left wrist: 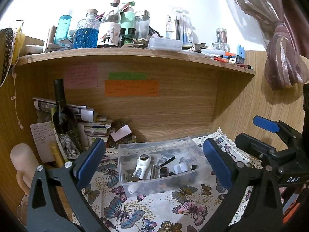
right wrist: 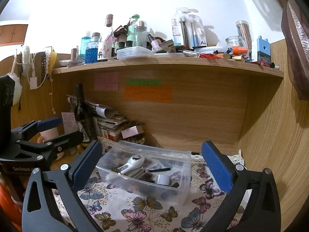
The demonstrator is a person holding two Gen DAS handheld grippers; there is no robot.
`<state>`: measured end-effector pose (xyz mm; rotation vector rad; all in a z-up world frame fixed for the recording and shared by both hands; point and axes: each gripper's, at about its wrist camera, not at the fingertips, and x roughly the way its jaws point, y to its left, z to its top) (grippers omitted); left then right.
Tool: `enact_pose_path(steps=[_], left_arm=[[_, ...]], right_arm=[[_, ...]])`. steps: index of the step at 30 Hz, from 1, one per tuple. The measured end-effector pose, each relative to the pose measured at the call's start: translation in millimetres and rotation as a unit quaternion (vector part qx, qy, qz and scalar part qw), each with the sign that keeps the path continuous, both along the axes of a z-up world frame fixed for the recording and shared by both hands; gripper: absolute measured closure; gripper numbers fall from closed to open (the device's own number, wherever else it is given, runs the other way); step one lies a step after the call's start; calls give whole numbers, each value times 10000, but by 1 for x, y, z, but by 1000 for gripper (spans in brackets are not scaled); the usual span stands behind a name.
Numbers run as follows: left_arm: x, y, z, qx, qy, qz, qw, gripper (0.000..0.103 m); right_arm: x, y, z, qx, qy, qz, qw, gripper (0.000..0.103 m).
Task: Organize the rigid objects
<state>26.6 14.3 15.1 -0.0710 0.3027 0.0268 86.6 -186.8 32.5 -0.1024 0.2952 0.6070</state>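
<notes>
A clear plastic box [left wrist: 185, 181] stands on the butterfly-print cloth [left wrist: 146, 210] in the desk recess. Inside lie a white handheld device [left wrist: 142, 167], a black pen [left wrist: 167, 161], a white cap-like piece [left wrist: 180, 168] and small dark items. My left gripper [left wrist: 154, 166] is open and empty, its fingers either side of the box, a little short of it. My right gripper [right wrist: 152, 166] is open and empty, likewise in front of the box [right wrist: 173, 191] with the white device [right wrist: 133, 162]. The right gripper [left wrist: 270, 135] also shows at right in the left view, and the left gripper [right wrist: 46, 133] at left in the right view.
A dark wine bottle [left wrist: 62, 116] stands left by stacked papers [left wrist: 92, 123]. A wooden shelf [left wrist: 135, 55] overhead is crowded with bottles, jars and pens. Wooden panels wall the recess at back and right [right wrist: 270, 135]. A pink curtain [left wrist: 280, 38] hangs at right.
</notes>
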Motion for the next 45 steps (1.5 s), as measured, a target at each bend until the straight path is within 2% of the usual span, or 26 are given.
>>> enact_pose_path(steps=[45], left_arm=[[6,-7,-2,59,72,-130,9999,0]], right_arm=[[1,1,-3,82,193,-67,9998,0]])
